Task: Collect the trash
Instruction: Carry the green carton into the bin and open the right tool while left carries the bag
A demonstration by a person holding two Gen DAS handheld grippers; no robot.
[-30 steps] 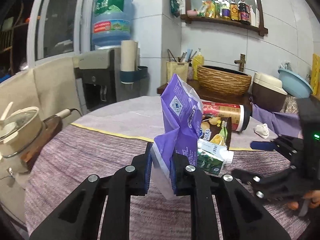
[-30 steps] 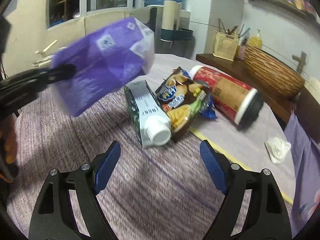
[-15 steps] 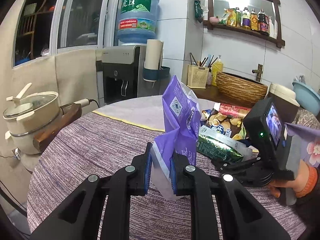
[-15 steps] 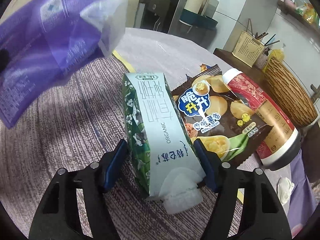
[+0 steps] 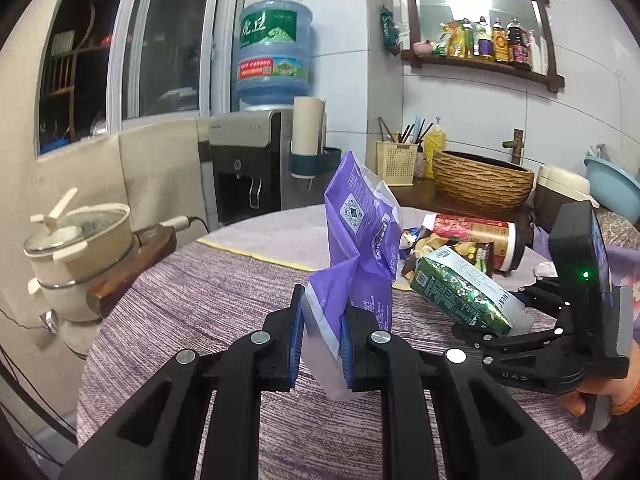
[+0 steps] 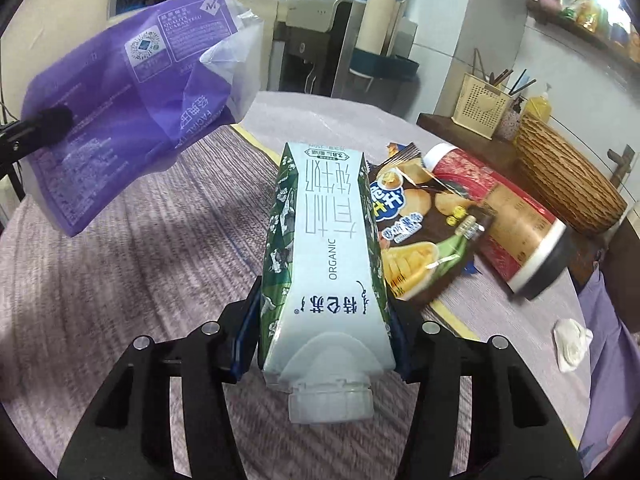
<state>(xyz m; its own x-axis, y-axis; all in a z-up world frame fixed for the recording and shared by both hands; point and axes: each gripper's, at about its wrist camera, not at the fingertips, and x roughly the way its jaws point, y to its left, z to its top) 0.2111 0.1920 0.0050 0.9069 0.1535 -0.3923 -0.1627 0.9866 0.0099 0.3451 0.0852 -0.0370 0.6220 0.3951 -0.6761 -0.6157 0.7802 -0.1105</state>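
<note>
At the left, the left gripper (image 5: 320, 340) had its jaws clamped on the lower end of a purple bag (image 5: 360, 248), held upright above the bench (image 5: 192, 300). To its right, the right gripper (image 6: 324, 340) had just been closing its jaws and gripped a green-and-white milk carton (image 6: 324, 256) by its sides, beside a chip bag (image 6: 420, 236) and a red canister (image 6: 500, 216) lying on the bench.

We see a purple bag (image 5: 362, 240), a green-and-white floral carton (image 6: 326, 256), and a purple-grey streaked tablecloth (image 6: 120, 280)
</note>
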